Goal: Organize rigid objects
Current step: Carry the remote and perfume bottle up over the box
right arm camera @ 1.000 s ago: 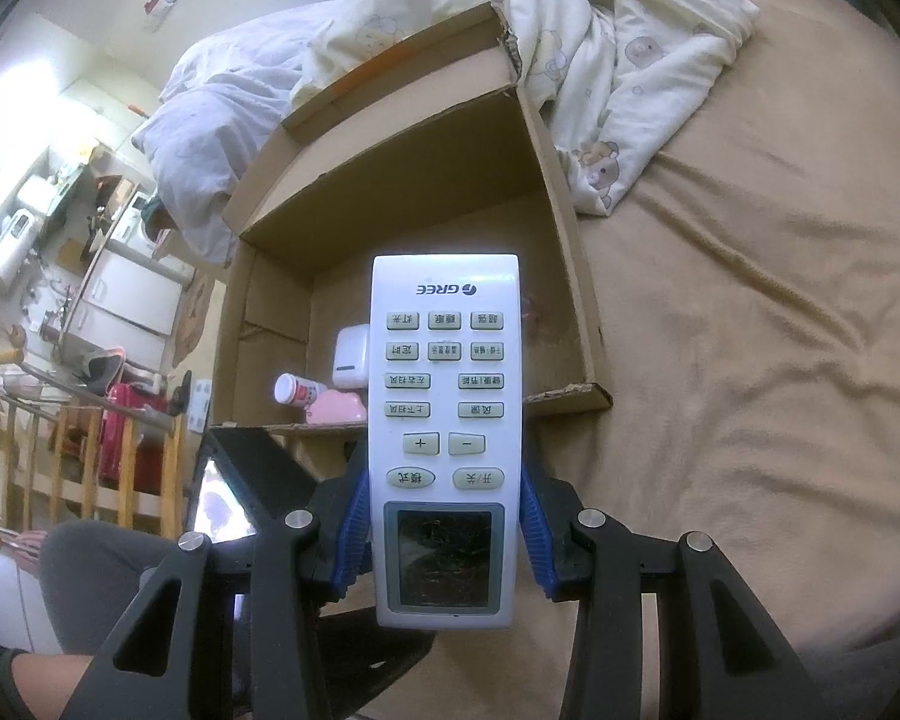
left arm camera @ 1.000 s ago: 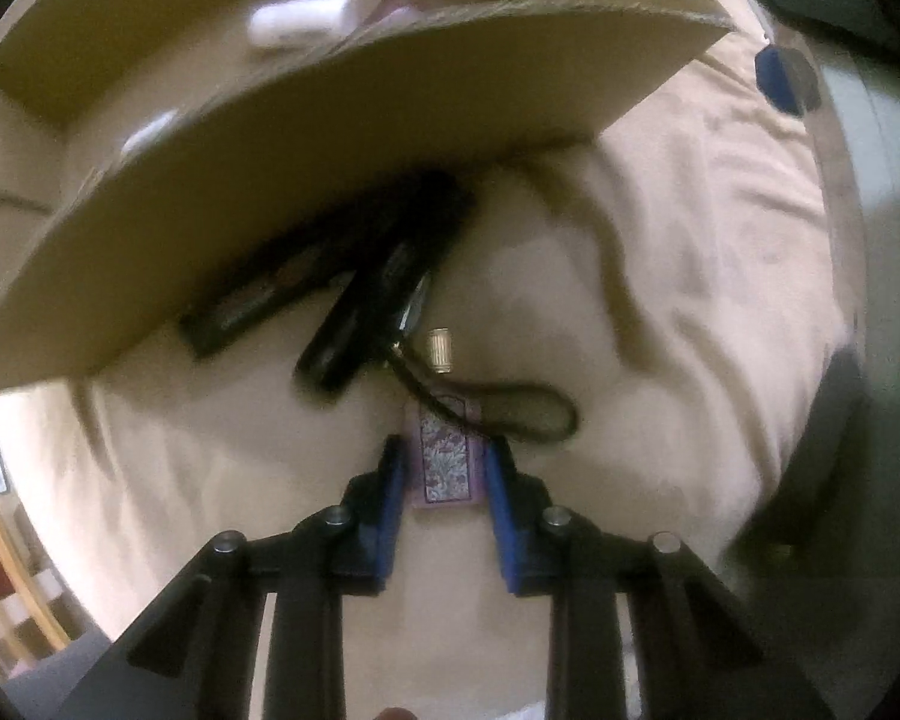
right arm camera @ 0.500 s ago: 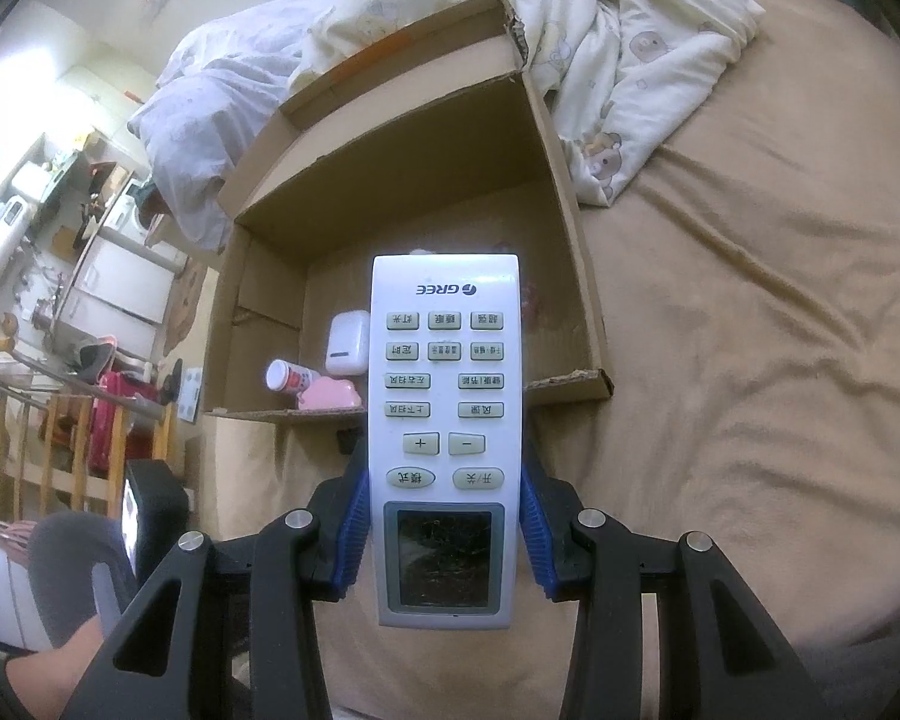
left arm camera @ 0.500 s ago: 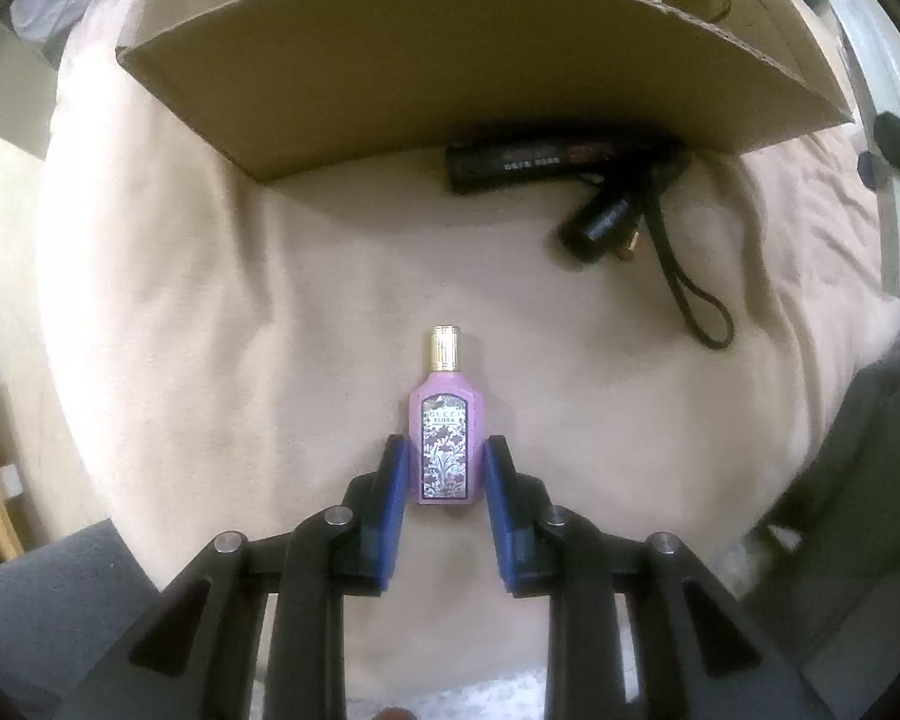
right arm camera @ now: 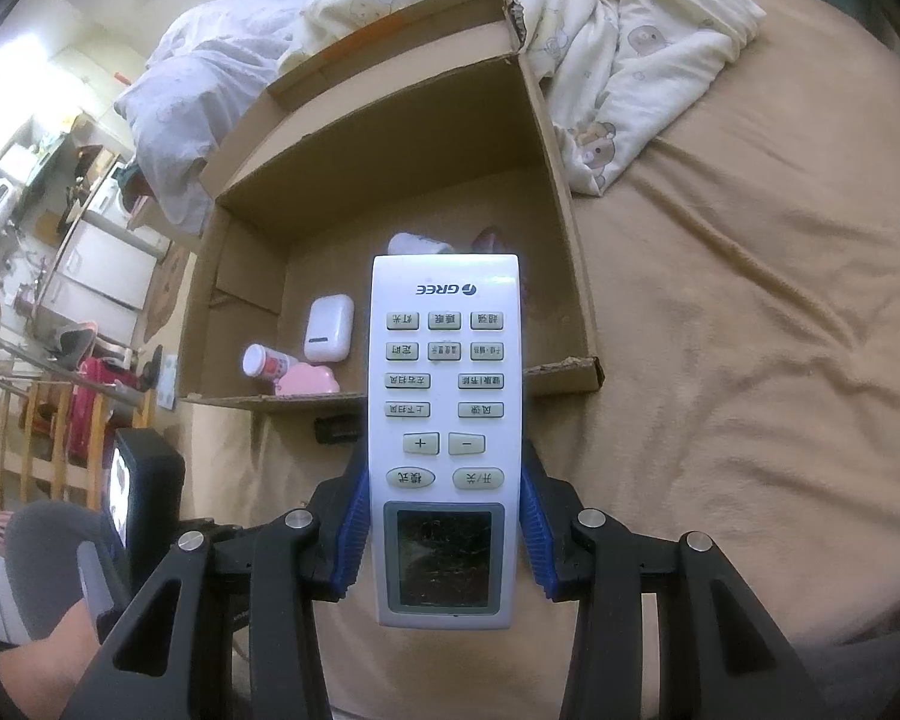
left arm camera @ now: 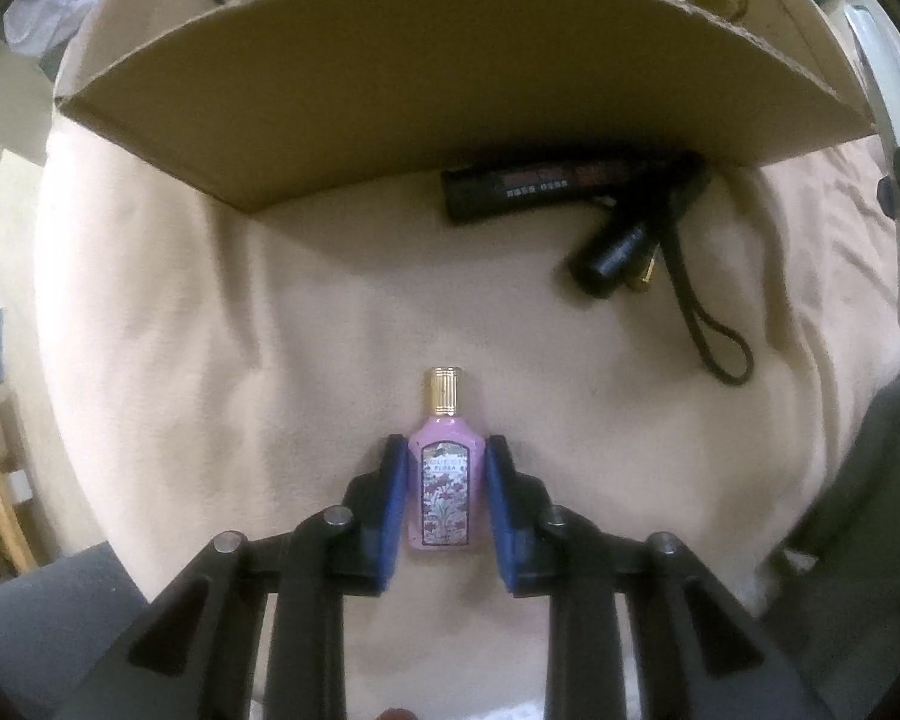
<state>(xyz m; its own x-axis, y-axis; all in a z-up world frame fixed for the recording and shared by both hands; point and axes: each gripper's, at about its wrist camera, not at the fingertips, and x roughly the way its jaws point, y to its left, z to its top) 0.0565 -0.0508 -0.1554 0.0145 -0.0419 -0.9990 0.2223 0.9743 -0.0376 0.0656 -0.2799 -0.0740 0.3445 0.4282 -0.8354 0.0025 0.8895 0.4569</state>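
On my left, the left gripper (left arm camera: 444, 501) points straight down over the tan bed sheet (left arm camera: 210, 360), its jaws pinching a small pink perfume bottle (left arm camera: 445, 489) by its flat sides. The bottle's long axis runs forward along the fingers, gold cap leading toward the near wall of the cardboard box (left arm camera: 450, 60). Against that wall on the sheet lie a black tube with printed lettering (left arm camera: 546, 186) and a second dark cylinder with a wrist loop (left arm camera: 615, 255), both ahead and right of the bottle.

On my right, the right gripper (right arm camera: 444, 531) slants downward, jaws clamped on the lower sides of a white Gree air-conditioner remote (right arm camera: 444, 420). Its long axis aims straight at the box opening (right arm camera: 402, 222), where a white earbud case (right arm camera: 329, 327), a small white-capped bottle (right arm camera: 267, 360) and a pink item (right arm camera: 307, 383) sit in the near left corner. I judge the remote nearer to dropping in: the right half of the floor looks free, and the near wall lies just under its tip.
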